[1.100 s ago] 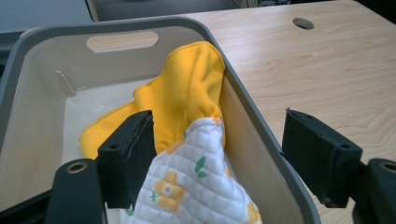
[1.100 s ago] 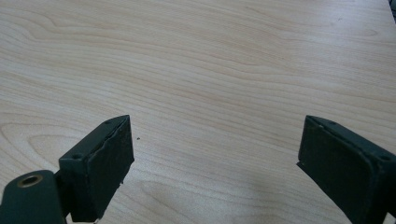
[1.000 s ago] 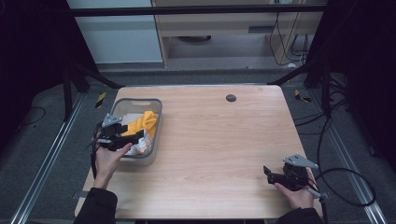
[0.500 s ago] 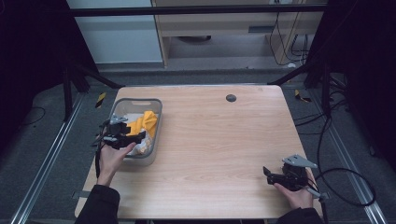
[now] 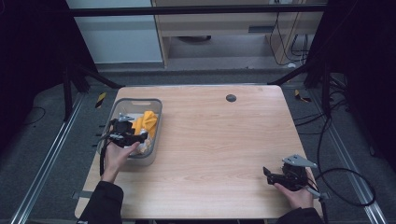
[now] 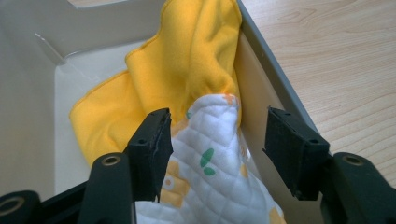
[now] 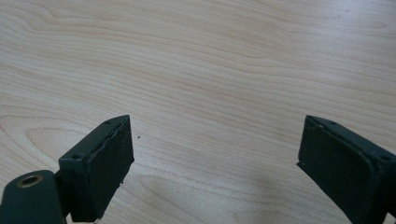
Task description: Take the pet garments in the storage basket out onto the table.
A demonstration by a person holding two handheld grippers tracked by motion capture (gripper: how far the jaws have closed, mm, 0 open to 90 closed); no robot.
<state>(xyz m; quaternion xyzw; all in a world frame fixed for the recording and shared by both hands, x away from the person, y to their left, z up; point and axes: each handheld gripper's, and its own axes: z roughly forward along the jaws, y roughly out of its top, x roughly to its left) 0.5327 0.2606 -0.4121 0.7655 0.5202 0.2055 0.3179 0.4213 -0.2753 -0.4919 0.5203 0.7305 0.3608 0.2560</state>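
Note:
A grey plastic bin [image 5: 135, 101] at the table's left holds a yellow cloth [image 5: 145, 122] and a white quilted cloth. My left gripper [image 5: 143, 138] reaches into the bin. In the left gripper view its jaws have just been closing around a raised fold of the white cloth [image 6: 210, 172]. The left pad [image 6: 154, 140] touches the fold and the right pad [image 6: 292, 144] stands apart from it. The yellow cloth [image 6: 187, 60] lies behind, against the bin wall [image 6: 275, 70]. My right gripper [image 5: 267, 173] rests open at the near right of the table, nothing between its jaws [image 7: 215, 158].
A small dark round disc [image 5: 230, 98] sits near the table's far edge. The wooden table top [image 5: 224, 140] spreads between the two hands. Cables [image 5: 345, 186] trail off the right side, and metal frame legs stand at the far corners.
The left hand has shifted a little to the right, deeper over the bin's cloths. The right hand has stayed in place.

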